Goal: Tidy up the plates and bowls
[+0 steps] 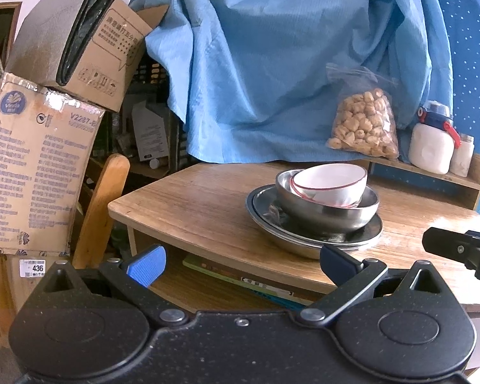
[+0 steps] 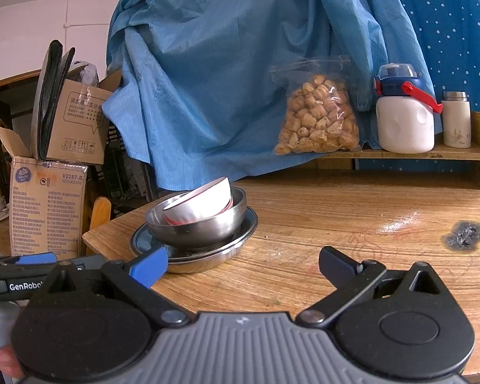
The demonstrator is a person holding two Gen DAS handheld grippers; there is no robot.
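A stack stands on the wooden table. Steel plates are at the bottom, a steel bowl sits on them, and white bowls with red rims lie tilted inside it. The stack also shows in the right wrist view, with the plates, steel bowl and white bowls. My left gripper is open and empty, just in front of the table's near edge. My right gripper is open and empty above the table, to the right of the stack.
A bag of snacks, a white bottle with a red strap and a small flask stand on a low shelf at the back. A blue cloth hangs behind. Cardboard boxes and a wooden chair are left of the table.
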